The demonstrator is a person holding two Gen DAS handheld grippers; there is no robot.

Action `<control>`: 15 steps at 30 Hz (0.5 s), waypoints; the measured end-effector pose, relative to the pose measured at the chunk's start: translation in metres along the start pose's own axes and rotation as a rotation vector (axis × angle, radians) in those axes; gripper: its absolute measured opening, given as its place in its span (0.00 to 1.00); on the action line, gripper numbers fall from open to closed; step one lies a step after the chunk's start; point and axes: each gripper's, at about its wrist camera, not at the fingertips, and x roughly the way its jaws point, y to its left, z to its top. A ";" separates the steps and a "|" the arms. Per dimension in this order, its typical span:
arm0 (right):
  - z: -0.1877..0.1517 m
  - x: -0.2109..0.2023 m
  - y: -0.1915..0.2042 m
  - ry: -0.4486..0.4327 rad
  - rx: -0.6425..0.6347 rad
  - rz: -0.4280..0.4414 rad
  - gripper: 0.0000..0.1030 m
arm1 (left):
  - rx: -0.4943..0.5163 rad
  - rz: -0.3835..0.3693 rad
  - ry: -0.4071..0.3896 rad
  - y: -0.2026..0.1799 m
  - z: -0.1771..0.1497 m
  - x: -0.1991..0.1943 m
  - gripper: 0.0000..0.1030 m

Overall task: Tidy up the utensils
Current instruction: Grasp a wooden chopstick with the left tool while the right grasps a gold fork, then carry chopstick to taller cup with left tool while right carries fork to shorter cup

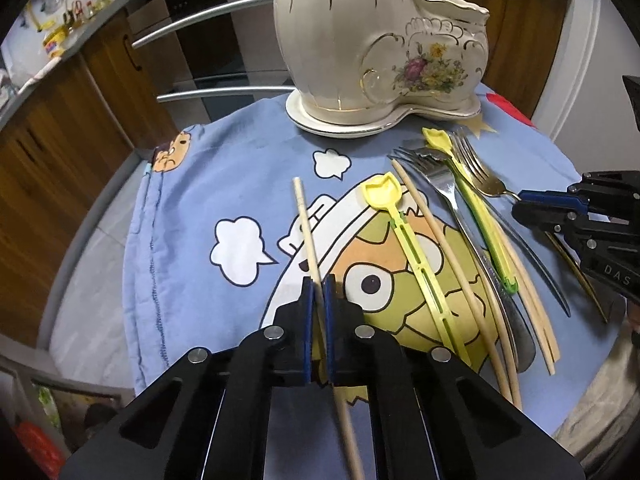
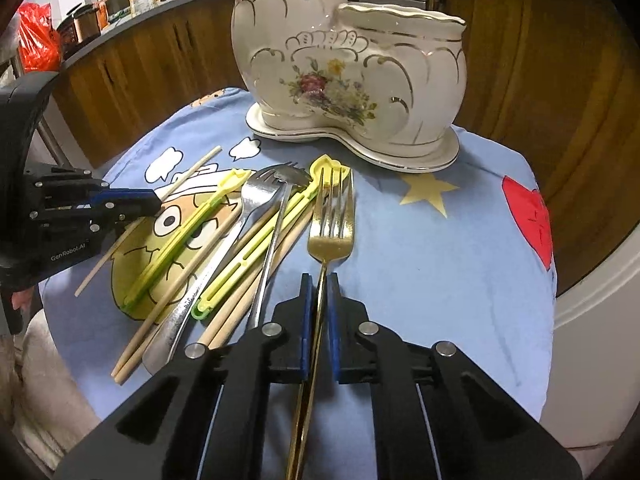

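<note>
My left gripper (image 1: 319, 282) is shut on a wooden chopstick (image 1: 306, 224) that points forward over the blue cartoon cloth (image 1: 192, 208). My right gripper (image 2: 319, 280) is shut on the handle of a gold fork (image 2: 331, 236), tines toward the holder. A white two-compartment ceramic utensil holder (image 1: 360, 40) with a flower print stands at the far edge; it also shows in the right wrist view (image 2: 344, 76). Between the grippers lies a pile: yellow-green plastic utensils (image 2: 176, 244), silver forks (image 2: 256, 196) and several wooden chopsticks (image 2: 240, 304).
The small round table drops off at the cloth's edges (image 2: 548, 280). Wooden cabinets (image 1: 60, 152) and an oven with bar handles (image 1: 208, 12) stand behind. The left gripper's body (image 2: 60, 216) sits at the left of the right wrist view.
</note>
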 end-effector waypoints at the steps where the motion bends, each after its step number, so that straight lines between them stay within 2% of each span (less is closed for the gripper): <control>1: -0.002 -0.002 -0.001 -0.008 0.014 0.011 0.06 | -0.002 -0.002 -0.006 0.001 -0.001 -0.001 0.05; 7: -0.009 -0.025 -0.007 -0.083 0.046 0.038 0.05 | -0.010 -0.018 -0.064 -0.001 -0.010 -0.016 0.04; 15: -0.013 -0.076 -0.014 -0.290 0.078 0.063 0.05 | -0.049 -0.061 -0.227 0.001 -0.011 -0.054 0.04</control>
